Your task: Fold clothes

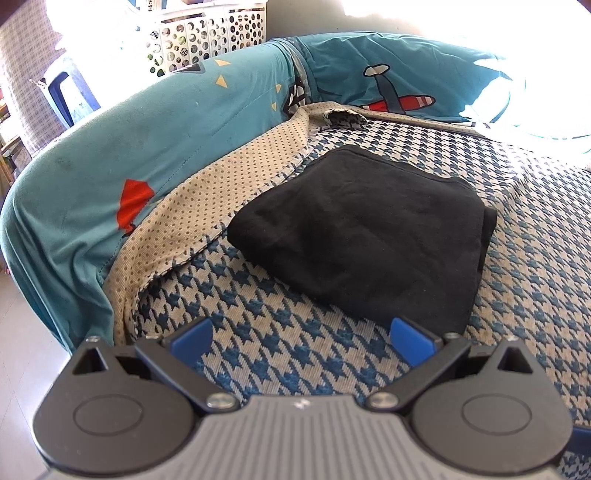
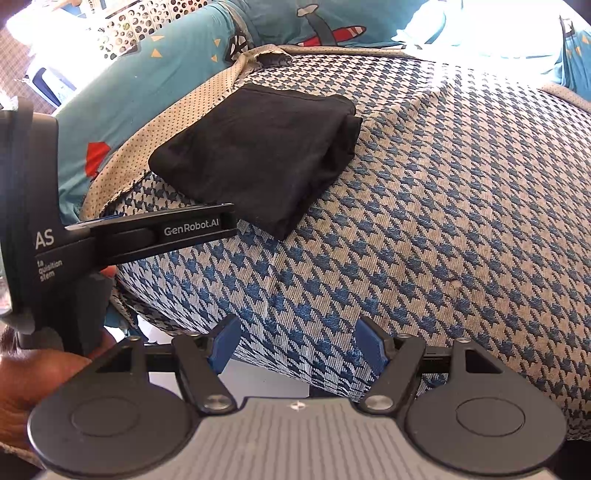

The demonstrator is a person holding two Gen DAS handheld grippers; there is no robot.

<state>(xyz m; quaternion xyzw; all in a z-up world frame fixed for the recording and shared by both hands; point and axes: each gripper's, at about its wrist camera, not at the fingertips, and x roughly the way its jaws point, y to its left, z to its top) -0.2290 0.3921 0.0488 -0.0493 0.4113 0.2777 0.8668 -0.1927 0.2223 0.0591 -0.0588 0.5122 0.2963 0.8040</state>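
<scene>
One folded black cloth garment [image 1: 365,229] lies in a squarish bundle on the blue-and-cream houndstooth woven cover [image 1: 280,332], toward its far left part, with its folded layers showing along the right edge; it touches neither gripper. One beige dotted fabric strip [image 1: 207,206], the turned-back underside of the cover, runs along the garment's left side and partly beneath its corner; beyond it one teal cartoon-print sheet [image 1: 177,122] drapes over the raised edge, with red, yellow and aeroplane motifs. One white perforated plastic basket [image 1: 210,33] stands behind the sheet.

Two grippers show. Left gripper [image 1: 301,338] hangs just short of the garment's near edge, its two blue pads [image 1: 410,339] spread wide with only cover between them, grasping nothing; from the right wrist view its side arm [image 2: 162,232] reaches in from the left, reading "GenRobot.AI", with partial lettering "AS" and cut-off small text on the body; a hand [image 2: 48,369] holds its handle. Right gripper [image 2: 297,345] is released too, jaws apart over the cover's near edge, well apart from the garment [image 2: 266,155].
</scene>
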